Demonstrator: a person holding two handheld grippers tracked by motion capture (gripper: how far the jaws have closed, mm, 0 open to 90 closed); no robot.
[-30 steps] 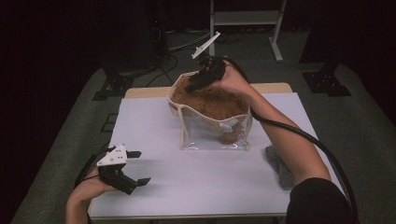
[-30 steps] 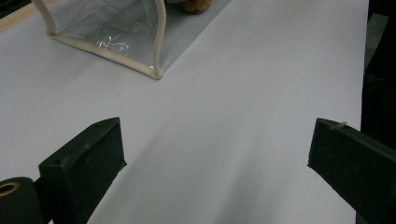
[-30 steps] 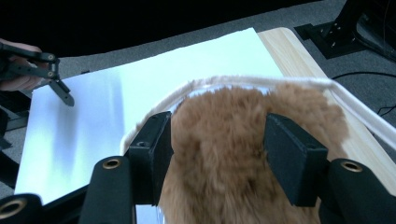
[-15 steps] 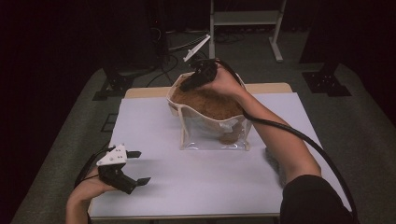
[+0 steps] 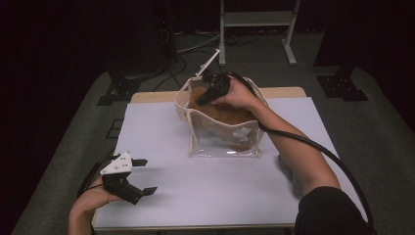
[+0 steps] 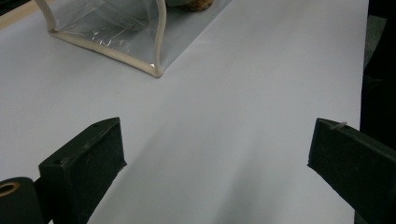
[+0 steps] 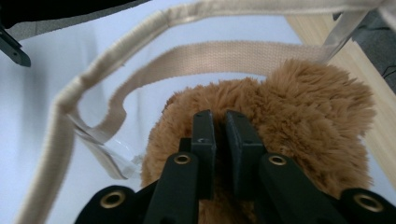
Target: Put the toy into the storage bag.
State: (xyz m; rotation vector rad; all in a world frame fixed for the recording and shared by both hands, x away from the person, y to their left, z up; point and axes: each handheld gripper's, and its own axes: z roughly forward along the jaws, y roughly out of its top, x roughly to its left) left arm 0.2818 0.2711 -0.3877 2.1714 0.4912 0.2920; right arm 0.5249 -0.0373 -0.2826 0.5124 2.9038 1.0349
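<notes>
A clear plastic bag (image 5: 222, 142) with beige trim stands at the table's far middle. Inside it is a brown plush toy (image 5: 230, 115). My right gripper (image 5: 198, 101) reaches down through the bag's mouth onto the toy. In the right gripper view its jaws have just been closing and now stand together, and the right gripper (image 7: 220, 116) has its tips sunk in the plush toy's fur (image 7: 317, 102), under the beige handle strap (image 7: 224, 53). My left gripper (image 5: 147, 175) rests open on the near left of the table, with bare white surface between its jaws (image 6: 217, 149) and the bag's corner (image 6: 112, 28) ahead.
A dark grey object (image 5: 288, 171) lies on the white table top (image 5: 220, 196) near the right forearm. The right gripper's black cable (image 5: 303, 142) runs along that arm. A metal stand (image 5: 254, 19) rises behind the table on the dark floor.
The right gripper has sunk lower into the bag's mouth, onto the plush toy. The left gripper has stayed where it was, open.
</notes>
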